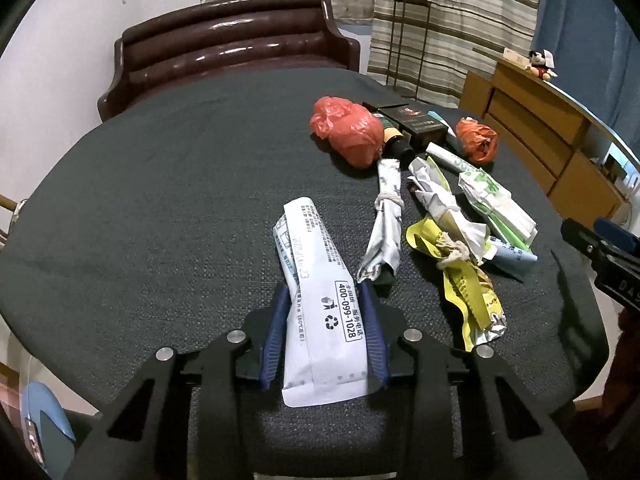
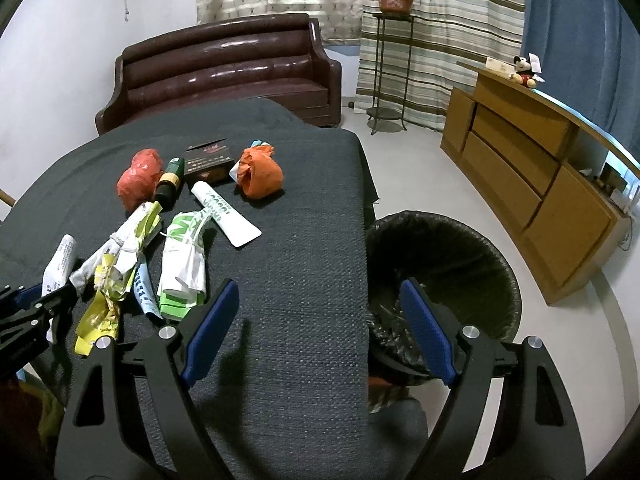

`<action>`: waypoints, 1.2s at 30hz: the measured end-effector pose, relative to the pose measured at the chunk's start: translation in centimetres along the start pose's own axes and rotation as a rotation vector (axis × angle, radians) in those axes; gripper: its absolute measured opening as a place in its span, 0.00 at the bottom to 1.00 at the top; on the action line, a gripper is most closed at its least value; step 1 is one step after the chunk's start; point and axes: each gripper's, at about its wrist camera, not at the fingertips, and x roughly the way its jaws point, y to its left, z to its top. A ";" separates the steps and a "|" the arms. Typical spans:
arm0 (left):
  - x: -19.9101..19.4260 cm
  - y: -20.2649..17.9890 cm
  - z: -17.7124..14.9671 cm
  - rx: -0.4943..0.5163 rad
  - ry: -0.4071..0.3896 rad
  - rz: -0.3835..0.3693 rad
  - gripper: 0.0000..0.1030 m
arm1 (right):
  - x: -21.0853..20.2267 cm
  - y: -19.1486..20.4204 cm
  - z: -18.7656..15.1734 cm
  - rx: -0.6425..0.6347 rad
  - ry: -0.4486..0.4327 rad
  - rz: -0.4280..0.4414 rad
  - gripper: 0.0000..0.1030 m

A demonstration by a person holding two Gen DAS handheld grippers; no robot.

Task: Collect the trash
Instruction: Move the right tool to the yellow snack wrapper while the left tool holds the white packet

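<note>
Left tool [image 1: 327,336] clenched on white pouch [image 1: 320,308], seemingly only at its near end, right tool [image 2: 316,332] released: limp far end likely snagging yellow wrapper [image 1: 468,284] just beside.

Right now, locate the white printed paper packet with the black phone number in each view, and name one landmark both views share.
Left wrist view: the white printed paper packet lies bottom centre, clamped between the left gripper pads.
Right wrist view: the packet shows at the far left edge, partly hidden behind the left gripper.
Shared landmark: the crumpled yellow wrapper, right of the packet in both views.
</note>
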 end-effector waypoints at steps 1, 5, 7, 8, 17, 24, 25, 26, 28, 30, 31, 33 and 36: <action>0.0 0.0 0.0 0.000 -0.002 0.002 0.35 | 0.0 0.1 0.0 0.000 -0.001 0.001 0.78; -0.7 0.6 0.3 0.007 -0.020 0.021 0.35 | -0.5 1.1 0.1 -0.012 -0.003 0.021 0.76; -0.9 1.1 0.4 0.015 -0.026 0.034 0.35 | -0.8 2.0 0.1 -0.028 -0.008 0.035 0.75; -1.1 1.4 0.4 0.022 -0.029 0.045 0.35 | -0.9 2.3 0.1 -0.033 -0.009 0.041 0.74; -1.8 4.5 -0.9 -0.008 -0.013 0.103 0.35 | -1.4 6.9 -0.5 -0.094 0.023 0.148 0.60; -2.2 7.2 -1.3 -0.055 -0.031 0.159 0.35 | -1.6 10.8 -1.5 -0.171 0.043 0.201 0.53; -2.2 7.4 -1.3 -0.060 -0.032 0.160 0.35 | -1.4 11.2 -1.7 -0.181 0.051 0.208 0.52; -2.1 7.6 -1.3 -0.067 -0.032 0.160 0.35 | -1.3 11.5 -1.9 -0.186 0.055 0.212 0.51; -2.0 7.8 -1.2 -0.072 -0.031 0.165 0.35 | -1.0 12.0 -2.1 -0.195 0.067 0.212 0.49; -1.9 7.9 -1.1 -0.077 -0.030 0.163 0.35 | -1.0 12.2 -2.1 -0.191 0.071 0.216 0.44; -1.9 7.9 -1.0 -0.079 -0.028 0.161 0.35 | -1.0 12.3 -2.1 -0.192 0.071 0.221 0.43; -1.8 7.9 -1.0 -0.078 -0.028 0.159 0.35 | -1.0 12.5 -2.1 -0.199 0.070 0.224 0.41; -1.6 7.7 -0.9 -0.074 -0.025 0.154 0.35 | -1.3 13.0 -2.3 -0.212 0.076 0.250 0.28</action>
